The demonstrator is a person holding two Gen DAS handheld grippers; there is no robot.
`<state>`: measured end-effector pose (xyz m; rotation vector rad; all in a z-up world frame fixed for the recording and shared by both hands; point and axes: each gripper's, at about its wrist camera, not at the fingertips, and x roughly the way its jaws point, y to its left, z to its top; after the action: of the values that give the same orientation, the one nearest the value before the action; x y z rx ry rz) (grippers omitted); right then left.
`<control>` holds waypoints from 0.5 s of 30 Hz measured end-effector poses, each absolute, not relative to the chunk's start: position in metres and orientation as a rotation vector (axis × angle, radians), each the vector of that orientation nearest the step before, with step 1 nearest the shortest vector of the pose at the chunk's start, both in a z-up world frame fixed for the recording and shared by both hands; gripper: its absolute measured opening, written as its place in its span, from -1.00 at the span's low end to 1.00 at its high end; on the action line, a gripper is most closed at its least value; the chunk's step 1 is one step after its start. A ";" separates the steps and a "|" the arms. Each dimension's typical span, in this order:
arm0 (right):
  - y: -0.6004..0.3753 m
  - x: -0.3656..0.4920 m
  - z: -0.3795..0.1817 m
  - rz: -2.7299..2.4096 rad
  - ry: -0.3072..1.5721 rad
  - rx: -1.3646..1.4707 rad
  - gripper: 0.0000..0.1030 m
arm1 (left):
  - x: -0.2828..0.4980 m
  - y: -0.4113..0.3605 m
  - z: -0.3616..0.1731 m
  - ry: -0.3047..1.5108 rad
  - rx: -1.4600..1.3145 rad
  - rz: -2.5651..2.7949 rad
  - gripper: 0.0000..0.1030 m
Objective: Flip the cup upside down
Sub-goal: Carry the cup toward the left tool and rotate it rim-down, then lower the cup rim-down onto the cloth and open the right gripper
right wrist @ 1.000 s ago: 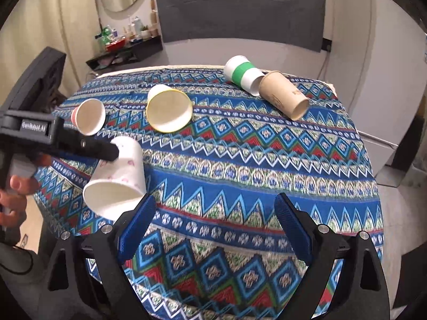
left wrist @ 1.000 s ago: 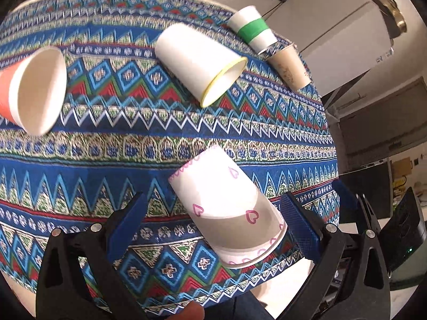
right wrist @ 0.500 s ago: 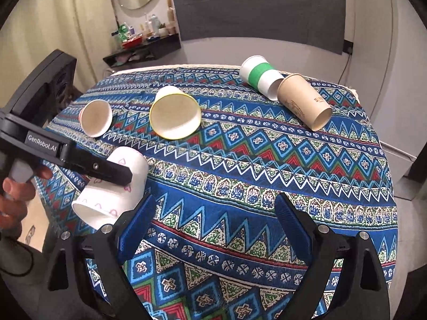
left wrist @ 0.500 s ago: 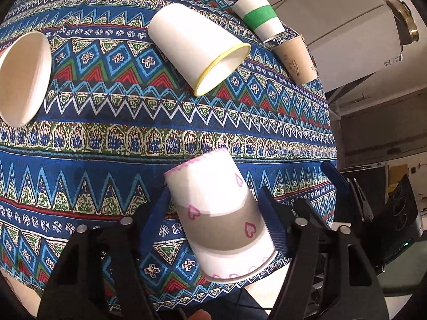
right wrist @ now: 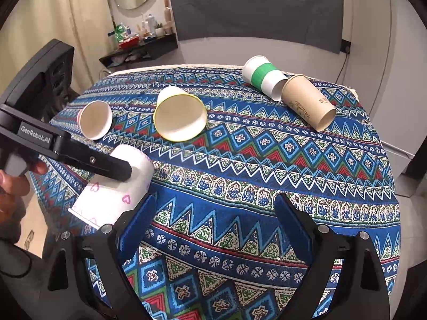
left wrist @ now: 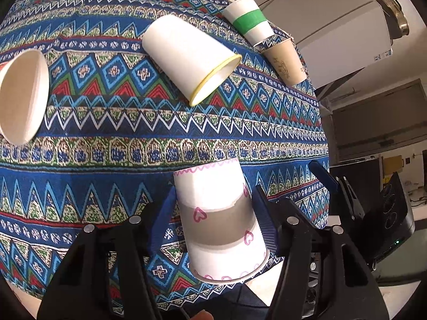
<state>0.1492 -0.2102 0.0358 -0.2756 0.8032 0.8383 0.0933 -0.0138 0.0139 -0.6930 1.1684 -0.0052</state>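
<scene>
The tablecloth (right wrist: 267, 165) was blue with bands of zigzags, diamonds and small motifs in red, green, white and cream. The cup (left wrist: 218, 218) in the black gripper (left wrist: 213, 213) with blue pads (left wrist: 162, 213) was white with pink hearts and a pink scalloped line. The large cup (left wrist: 186, 56) was white with a yellow rim. Near the far edge lay a white cup with a green band (right wrist: 263, 77) and a brown cup (right wrist: 307, 101). The small cup (right wrist: 94, 118) was cream inside, reddish outside.

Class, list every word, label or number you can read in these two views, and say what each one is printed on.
"GenRobot.AI": white lettering on the side of the left gripper, seen in the right wrist view.
Brown cup: dark print and a drawing, too small to read.
Grey cabinet: a small label, too blurred to read.
</scene>
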 end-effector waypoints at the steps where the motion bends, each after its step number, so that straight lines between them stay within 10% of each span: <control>1: -0.209 0.149 0.037 0.835 0.801 -0.273 0.67 | 0.093 -0.010 0.016 1.161 -0.691 -0.006 0.15; 15: -0.178 0.137 0.046 0.816 0.650 -0.220 0.67 | 0.055 -0.002 0.059 0.724 -0.196 0.201 0.07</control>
<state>0.1369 -0.1778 0.0462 -0.2198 0.6499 0.8158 0.0554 -0.0022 0.0588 -0.1956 0.7240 0.2012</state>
